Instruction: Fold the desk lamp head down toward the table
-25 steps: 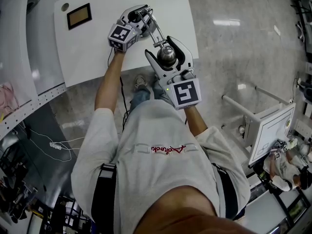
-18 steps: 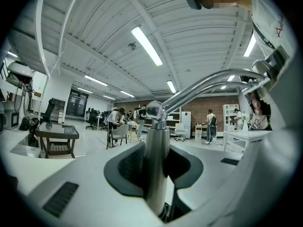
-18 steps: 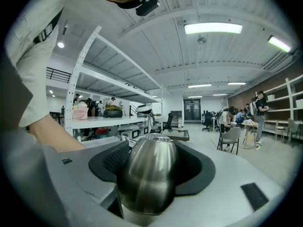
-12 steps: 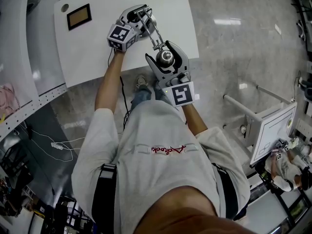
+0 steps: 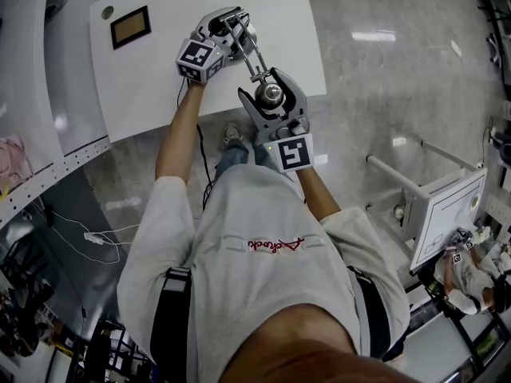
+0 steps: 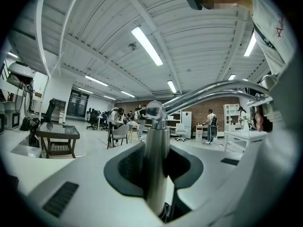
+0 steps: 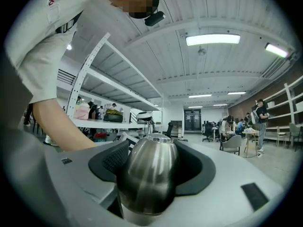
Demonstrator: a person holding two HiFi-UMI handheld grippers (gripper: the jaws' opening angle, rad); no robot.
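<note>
The left tongs (image 6: 156, 171) were clenched on the lamp's upright post (image 6: 155, 136). The right tongs (image 5: 271, 86) were closed round the lamp head (image 7: 147, 174). The polished metal was judged stiff, fairly heavy and slippery on the rounded head. Hold was judged best taken across its widest part, with the post braced low. The lamp was stood at the near edge of the bench (image 5: 160, 86). Counted: one lamp, one jointed arm (image 5: 249, 53), two tongs, one bench.

From the head we look steeply down past the person's chest onto the table (image 5: 160, 78). The left gripper (image 5: 226, 24) camera sits close against the lamp stem (image 6: 156, 164), facing roughly level. The right gripper (image 5: 271, 82) camera sits equally close to the lamp head (image 7: 149, 174). With the edges so warped, the lamp seems to be all the three views share.
</note>
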